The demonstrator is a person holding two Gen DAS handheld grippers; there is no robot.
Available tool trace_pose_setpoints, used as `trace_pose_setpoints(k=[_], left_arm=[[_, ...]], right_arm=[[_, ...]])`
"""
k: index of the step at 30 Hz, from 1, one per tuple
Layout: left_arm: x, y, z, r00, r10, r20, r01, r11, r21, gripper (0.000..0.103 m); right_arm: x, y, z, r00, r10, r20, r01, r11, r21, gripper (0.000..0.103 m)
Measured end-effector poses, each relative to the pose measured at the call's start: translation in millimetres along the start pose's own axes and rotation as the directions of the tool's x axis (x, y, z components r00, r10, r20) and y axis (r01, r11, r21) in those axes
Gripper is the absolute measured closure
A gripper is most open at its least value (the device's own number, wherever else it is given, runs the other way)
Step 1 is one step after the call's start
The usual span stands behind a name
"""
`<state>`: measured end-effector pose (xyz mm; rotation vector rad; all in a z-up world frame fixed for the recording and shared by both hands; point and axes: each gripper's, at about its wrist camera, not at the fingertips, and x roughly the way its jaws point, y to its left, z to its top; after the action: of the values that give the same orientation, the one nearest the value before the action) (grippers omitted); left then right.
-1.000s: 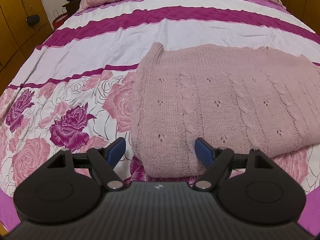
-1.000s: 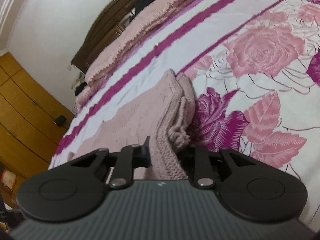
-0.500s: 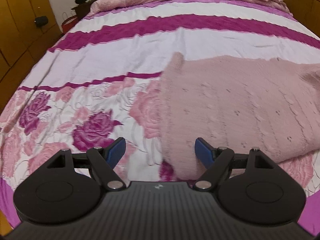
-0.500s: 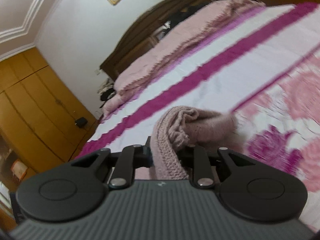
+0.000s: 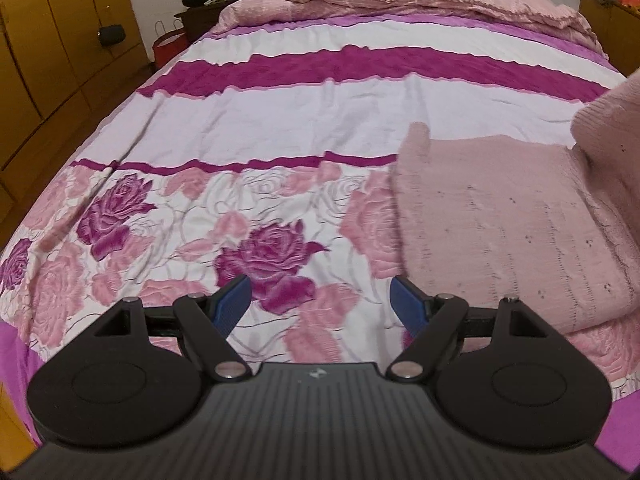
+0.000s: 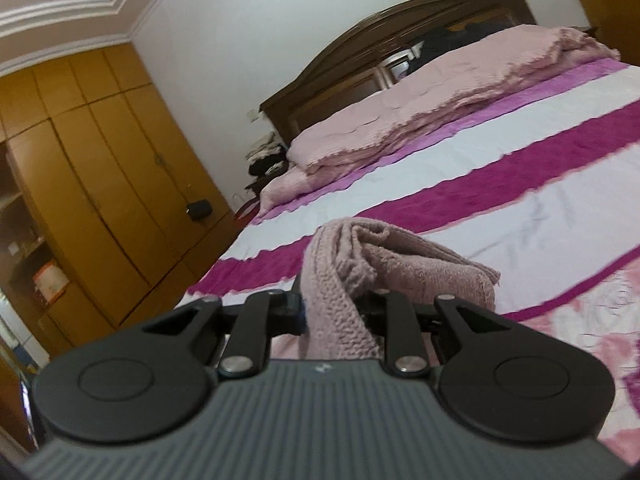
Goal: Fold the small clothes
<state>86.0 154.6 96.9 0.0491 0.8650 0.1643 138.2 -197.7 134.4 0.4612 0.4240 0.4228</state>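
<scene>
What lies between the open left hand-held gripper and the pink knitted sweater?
Only bare floral bedspread, seen in the left wrist view: the left hand-held gripper holds nothing, and the sweater lies to its right.

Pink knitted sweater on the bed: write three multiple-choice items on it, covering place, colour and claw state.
1. In the left wrist view, the sweater lies:
A. right of the claw
B. left of it
C. on the pillows

2. The left claw pads are:
A. red
B. blue
C. white

3. The right claw is:
A. open, empty
B. shut on nothing
C. shut on the sweater

Key: 1 A, knit fills the right side; 2 B, blue pads show; 3 C, knit is pinched between its fingers.
</scene>
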Motion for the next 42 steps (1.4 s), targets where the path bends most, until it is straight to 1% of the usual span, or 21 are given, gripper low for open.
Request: trace_pose_setpoints(k=[3, 5, 10, 13, 15, 17, 19, 21, 23, 26, 28, 31, 32, 34, 36, 37, 38, 40, 42], left_arm=[[2, 11, -3, 1.0, 0.003, -0.004, -0.003, 1.0, -0.022, 0.021], [3, 17, -4, 1.0, 0.003, -0.007, -0.003, 0.999, -0.036, 0.021], [6, 30, -9, 1.0, 0.008, -0.01, -0.008, 0.999, -0.052, 0.021], [9, 35, -10, 1.0, 0.008, -0.016, -0.009, 0.998, -0.065, 0.021], [11, 37, -11, 1.0, 0.007, -0.019, -0.008, 0.997, -0.072, 0.021], [12, 38, -11, 1.0, 0.003, -0.019, -0.005, 0.997, -0.077, 0.021], [13, 38, -10, 1.0, -0.002, -0.016, 0.0, 0.997, -0.078, 0.021], [14, 37, -9, 1.0, -0.003, -0.011, 0.002, 0.997, -0.071, 0.021], [14, 36, -6, 1.0, -0.006, -0.006, 0.006, 0.998, -0.068, 0.021], [11, 32, 0, 1.0, -0.024, 0.011, 0.025, 0.997, -0.071, 0.021], [7, 29, 5, 0.999, -0.044, 0.029, 0.046, 0.996, -0.075, 0.021], [-3, 20, 17, 0.994, -0.084, 0.073, 0.089, 0.993, -0.076, 0.021], [-6, 16, 21, 0.991, -0.095, 0.089, 0.101, 0.993, -0.064, 0.021], [-10, 3, 31, 0.986, -0.118, 0.117, 0.122, 0.992, -0.024, 0.021], [-12, -12, 40, 0.98, -0.15, 0.134, 0.149, 0.989, 0.016, 0.021], [-11, -20, 44, 0.975, -0.174, 0.139, 0.17, 0.985, 0.034, 0.021], [-10, -28, 47, 0.97, -0.197, 0.142, 0.192, 0.98, 0.054, 0.021], [-3, -47, 54, 0.958, -0.247, 0.145, 0.234, 0.967, 0.101, 0.021], [8, -66, 59, 0.947, -0.287, 0.142, 0.266, 0.952, 0.153, 0.021]], right_arm=[[19, 22, -5, 1.0, 0.011, -0.026, -0.012, 0.999, -0.032, 0.08], [33, 39, -13, 0.999, 0.018, -0.047, -0.022, 0.997, -0.073, 0.08], [75, 81, -49, 0.99, 0.016, -0.142, -0.045, 0.977, -0.209, 0.08], [99, 98, -76, 0.978, 0.01, -0.21, -0.064, 0.965, -0.253, 0.08], [116, 104, -94, 0.966, -0.001, -0.259, -0.073, 0.959, -0.273, 0.08], [129, 106, -108, 0.953, -0.016, -0.302, -0.073, 0.957, -0.281, 0.079], [137, 104, -118, 0.942, -0.01, -0.336, -0.085, 0.96, -0.267, 0.076], [135, 103, -120, 0.943, 0.003, -0.333, -0.091, 0.964, -0.249, 0.071], [130, 104, -117, 0.94, 0.028, -0.339, -0.112, 0.966, -0.232, 0.058], [115, 103, -111, 0.937, 0.08, -0.339, -0.152, 0.97, -0.19, 0.048], [96, 102, -106, 0.938, 0.12, -0.326, -0.183, 0.968, -0.171, 0.046], [74, 98, -98, 0.943, 0.15, -0.297, -0.202, 0.968, -0.151, 0.046], [66, 95, -94, 0.948, 0.146, -0.284, -0.193, 0.97, -0.147, 0.046], [53, 87, -87, 0.962, 0.111, -0.251, -0.152, 0.977, -0.148, 0.046], [42, 77, -80, 0.976, 0.047, -0.211, -0.083, 0.983, -0.165, 0.046], [38, 70, -76, 0.983, 0.0, -0.186, -0.033, 0.983, -0.179, 0.046], [34, 64, -73, 0.985, -0.044, -0.168, 0.012, 0.982, -0.187, 0.046], [32, 49, -67, 0.98, -0.136, -0.146, 0.109, 0.978, -0.176, 0.046], [32, 28, -62, 0.97, -0.194, -0.148, 0.18, 0.978, -0.106, 0.046]])
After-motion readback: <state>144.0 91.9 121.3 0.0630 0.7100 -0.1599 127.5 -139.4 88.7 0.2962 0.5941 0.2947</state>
